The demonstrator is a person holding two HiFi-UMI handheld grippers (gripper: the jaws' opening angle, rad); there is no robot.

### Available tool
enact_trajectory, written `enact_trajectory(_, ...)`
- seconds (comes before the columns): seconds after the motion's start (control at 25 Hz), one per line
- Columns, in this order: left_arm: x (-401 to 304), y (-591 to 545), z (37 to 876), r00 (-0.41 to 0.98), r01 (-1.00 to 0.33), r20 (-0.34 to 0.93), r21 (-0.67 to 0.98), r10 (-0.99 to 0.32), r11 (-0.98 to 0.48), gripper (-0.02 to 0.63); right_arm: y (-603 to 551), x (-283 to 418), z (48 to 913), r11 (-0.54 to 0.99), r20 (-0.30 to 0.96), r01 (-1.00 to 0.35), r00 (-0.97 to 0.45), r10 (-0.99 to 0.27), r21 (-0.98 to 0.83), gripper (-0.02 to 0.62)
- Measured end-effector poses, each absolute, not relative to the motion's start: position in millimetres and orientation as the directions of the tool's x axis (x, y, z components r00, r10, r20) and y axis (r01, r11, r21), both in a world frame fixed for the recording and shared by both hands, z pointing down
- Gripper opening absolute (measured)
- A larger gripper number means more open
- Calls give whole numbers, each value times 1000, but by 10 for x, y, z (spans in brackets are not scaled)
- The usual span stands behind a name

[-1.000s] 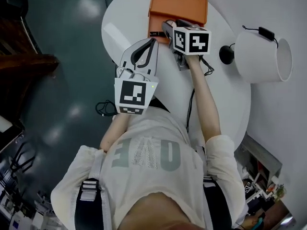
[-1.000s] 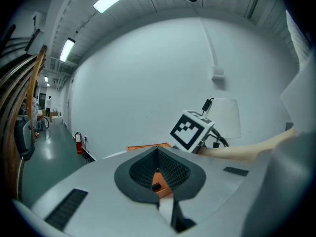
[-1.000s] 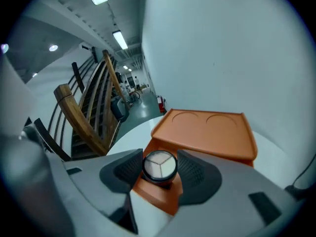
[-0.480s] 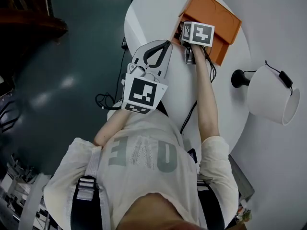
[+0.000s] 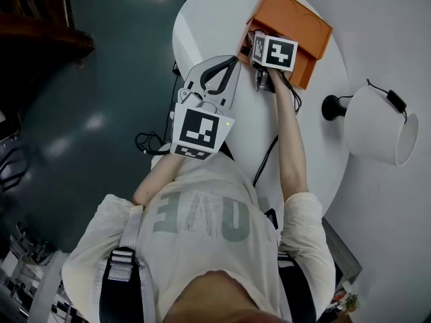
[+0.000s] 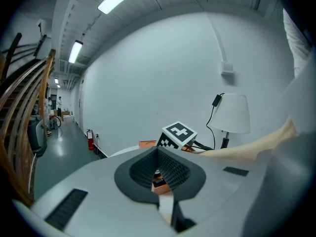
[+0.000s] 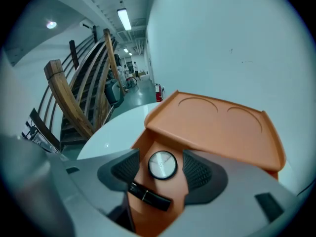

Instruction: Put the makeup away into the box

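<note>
Right gripper (image 7: 163, 176) jaws just opening, released; round silver compact (image 7: 162, 163) between them in orange plastic box (image 7: 217, 125), table's 1 o'clock. Left gripper (image 5: 232, 63) clenched, empty.

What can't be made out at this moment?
- Inside of the orange box, head view: covered by the right gripper, whose jaws have just been opening with the compact untouched between them.
- Black tube, right gripper view: too small to identify.
- Table, left gripper view: mostly blocked by the shut left gripper.

Compact (image 7: 162, 164), black tube (image 7: 149, 195) inside orange box (image 7: 217, 127)
</note>
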State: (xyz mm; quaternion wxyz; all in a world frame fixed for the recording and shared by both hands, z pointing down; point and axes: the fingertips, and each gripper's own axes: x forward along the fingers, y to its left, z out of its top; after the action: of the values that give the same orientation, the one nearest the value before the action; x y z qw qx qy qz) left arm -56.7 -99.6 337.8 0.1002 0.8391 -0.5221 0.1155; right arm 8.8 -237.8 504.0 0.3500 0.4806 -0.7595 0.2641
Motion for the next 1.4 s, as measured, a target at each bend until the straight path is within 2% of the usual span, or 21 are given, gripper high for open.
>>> enact_trajectory(0.16, -585, -974, 3216, 430, -898, 269, 35, -862, -438, 6, -2214, 88, 4381, 382, 662, -915, -367, -654, -130, 264)
enact_trajectory(0.36, -544, -1004, 2972, 457, -885, 220, 16, -862, -465, 6, -1815, 223, 3297, 399, 388, -898, -439, -810, -184, 253)
enact_trajectory(0.4, -517, -1003, 2929, 467, -879, 211, 9, -859, -476, 6, -1700, 288, 3109, 394, 321, -899, -437, -840, -192, 210)
enact_trajectory(0.52, -425, -961, 2803, 478, -873, 185, -7, -859, -487, 6, -1371, 532, 2677, 350, 155, -917, -380, -912, -190, 5)
enact_trajectory(0.68, -366, -910, 2651, 490, -868, 146, -9, -860, -496, 6, -1043, 712, 2376, 302, 8, -952, -303, -953, -46, 5)
enact_trajectory(1.16, -321, -877, 2596, 481, -873, 135, -18, -866, -487, 6, -853, 714, 2308, 307, -20, -952, -307, -952, -7, 5)
enact_trajectory(1.28, -359, -886, 2609, 470, -879, 139, -20, -872, -477, 6, -874, 549, 2416, 401, 31, -916, -401, -916, -2, 5)
enact_trajectory(1.4, -438, -893, 2674, 451, -890, 148, -3, -880, -457, 6, -843, 255, 2732, 561, 162, -827, -560, -813, -43, 6)
